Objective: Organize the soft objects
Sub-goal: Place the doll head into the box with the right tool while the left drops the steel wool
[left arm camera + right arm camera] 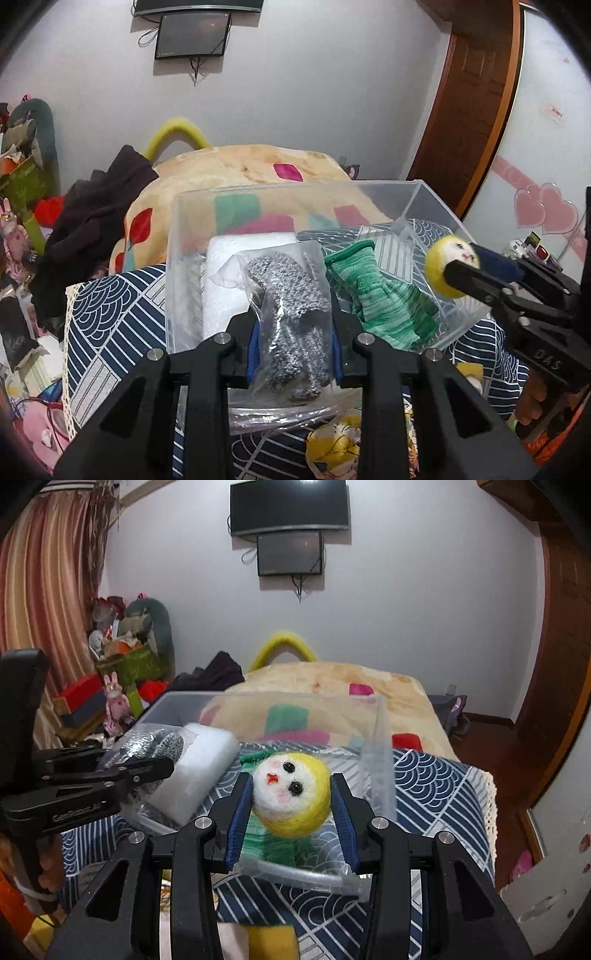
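Pinching a bagged grey glove [291, 332], the left gripper [293, 345] hovered over the clear bin [432, 199]; the right gripper [291, 805] clamped a yellow felt doll head [291, 794].

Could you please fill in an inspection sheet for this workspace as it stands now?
Surface: patterned navy cloth over a bed.
Job's things: clear plastic bin holding a white foam block and a green glove; bagged grey glove; yellow felt doll head.
Clutter: dark clothing, boxes and toys at the wall.
Grippers: left gripper shut on the bagged grey glove; right gripper shut on the doll head, over the bin.
Cables: loose leads under the wall screens.
Surroundings: curtain, wooden door.
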`<state>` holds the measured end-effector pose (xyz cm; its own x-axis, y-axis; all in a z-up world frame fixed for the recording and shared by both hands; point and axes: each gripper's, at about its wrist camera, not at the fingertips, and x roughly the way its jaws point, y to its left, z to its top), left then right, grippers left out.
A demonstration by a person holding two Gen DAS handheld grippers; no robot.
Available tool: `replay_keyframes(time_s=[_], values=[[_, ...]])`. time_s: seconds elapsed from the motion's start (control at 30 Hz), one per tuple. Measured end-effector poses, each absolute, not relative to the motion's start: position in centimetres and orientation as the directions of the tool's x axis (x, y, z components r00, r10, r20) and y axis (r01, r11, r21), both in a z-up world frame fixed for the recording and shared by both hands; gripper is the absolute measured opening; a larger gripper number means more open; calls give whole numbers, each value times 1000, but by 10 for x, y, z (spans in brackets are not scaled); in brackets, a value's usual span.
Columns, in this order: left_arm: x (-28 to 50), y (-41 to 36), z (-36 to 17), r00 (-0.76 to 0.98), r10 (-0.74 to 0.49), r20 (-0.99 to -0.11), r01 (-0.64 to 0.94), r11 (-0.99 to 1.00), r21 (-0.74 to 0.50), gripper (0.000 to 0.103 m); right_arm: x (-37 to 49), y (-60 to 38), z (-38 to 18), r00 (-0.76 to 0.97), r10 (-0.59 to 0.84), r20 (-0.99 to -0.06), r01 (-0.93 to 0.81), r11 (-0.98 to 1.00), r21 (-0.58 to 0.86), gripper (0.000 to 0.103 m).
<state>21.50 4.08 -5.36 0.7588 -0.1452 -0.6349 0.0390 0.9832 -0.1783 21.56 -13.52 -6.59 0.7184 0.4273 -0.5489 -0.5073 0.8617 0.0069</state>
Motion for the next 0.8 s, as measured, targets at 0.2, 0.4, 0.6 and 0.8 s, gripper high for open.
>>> replay_keyframes(time_s=[0.2,0.4,0.6,0.8], values=[[217,45,-56,755,-162,-636,43,979,-199,41,215,-127,-73,706,416,-573,-516,856,-14,42],[211,45,-54,759,-158,-632,41,980,-196,55,210,-130,-69,707,421,-568,-525,851,-21,50],[191,38,-38,799,-131,-588,52,987,-150,70,198,-137,-56,739,419,-528,-509,860,-29,55],[164,34,-21,831,-113,-544,46,990,-134,77,175,-143,-41,772,429,-469,-506,861,-46,59]])
